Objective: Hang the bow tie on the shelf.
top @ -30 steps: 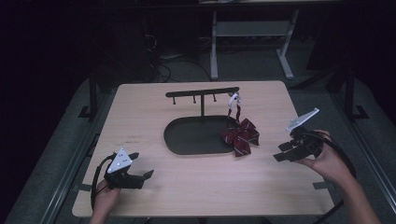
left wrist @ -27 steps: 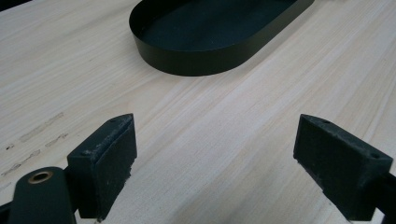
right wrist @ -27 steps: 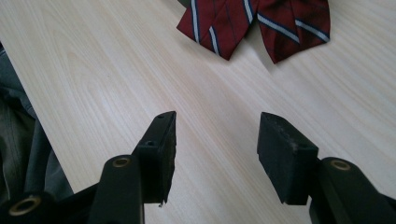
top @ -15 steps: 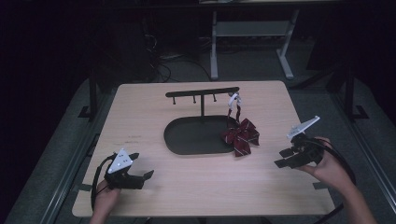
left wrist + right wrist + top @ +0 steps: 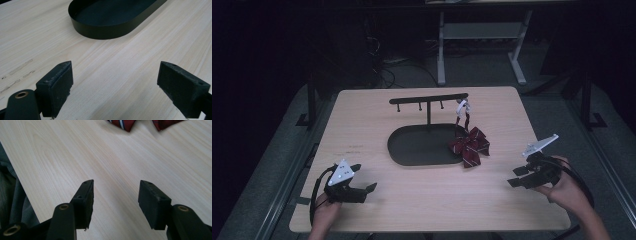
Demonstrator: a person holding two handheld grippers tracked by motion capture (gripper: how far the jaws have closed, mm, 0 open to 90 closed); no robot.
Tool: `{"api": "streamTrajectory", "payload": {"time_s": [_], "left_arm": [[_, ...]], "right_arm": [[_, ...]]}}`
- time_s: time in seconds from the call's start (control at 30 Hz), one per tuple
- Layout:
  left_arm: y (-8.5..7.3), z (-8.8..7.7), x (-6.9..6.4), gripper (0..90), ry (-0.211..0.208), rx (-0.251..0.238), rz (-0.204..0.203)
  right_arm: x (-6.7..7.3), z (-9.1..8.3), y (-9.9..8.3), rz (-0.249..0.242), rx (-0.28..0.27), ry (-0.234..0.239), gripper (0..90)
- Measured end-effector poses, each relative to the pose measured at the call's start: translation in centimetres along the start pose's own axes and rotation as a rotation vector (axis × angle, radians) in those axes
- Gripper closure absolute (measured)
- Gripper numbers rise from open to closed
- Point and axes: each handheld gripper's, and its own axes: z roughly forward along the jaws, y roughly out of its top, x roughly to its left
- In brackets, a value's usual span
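Observation:
A dark red striped bow tie (image 5: pixel 470 145) hangs by its strap from the right end of a black T-shaped rack (image 5: pixel 428 99), its bow resting at the right edge of the black oval tray (image 5: pixel 412 150). My right gripper (image 5: pixel 518 176) sits low over the table's right side, open and empty, pointing toward the bow; the bow's lower tips (image 5: pixel 123 124) show at the top of the right gripper view. My left gripper (image 5: pixel 364 180) rests at the front left, open and empty, facing the tray (image 5: pixel 105 31).
The light wooden table (image 5: pixel 422 200) ends close behind both hands. Its near edge (image 5: pixel 15 177) runs just left of my right gripper. A white-legged desk (image 5: pixel 479 40) and cables stand on the dark floor beyond the far edge.
My right gripper has sunk and drawn back toward the front right of the table, away from the bow tie. The left gripper has stayed put.

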Motion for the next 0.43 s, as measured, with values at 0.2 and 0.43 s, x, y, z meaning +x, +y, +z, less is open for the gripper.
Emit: {"api": "streamTrajectory", "payload": {"time_s": [0.2,0.43], "left_arm": [[0.0,0.1,-0.1,13.0,0.0,0.001,0.006],[0.0,0.2,-0.1,13.0,-0.003,0.013,0.002]], "right_arm": [[0.1,0.4,-0.9,0.007,-0.011,0.002,45.4],[0.4,0.7,-2.0,0.014,-0.03,0.009,44.8]]}}
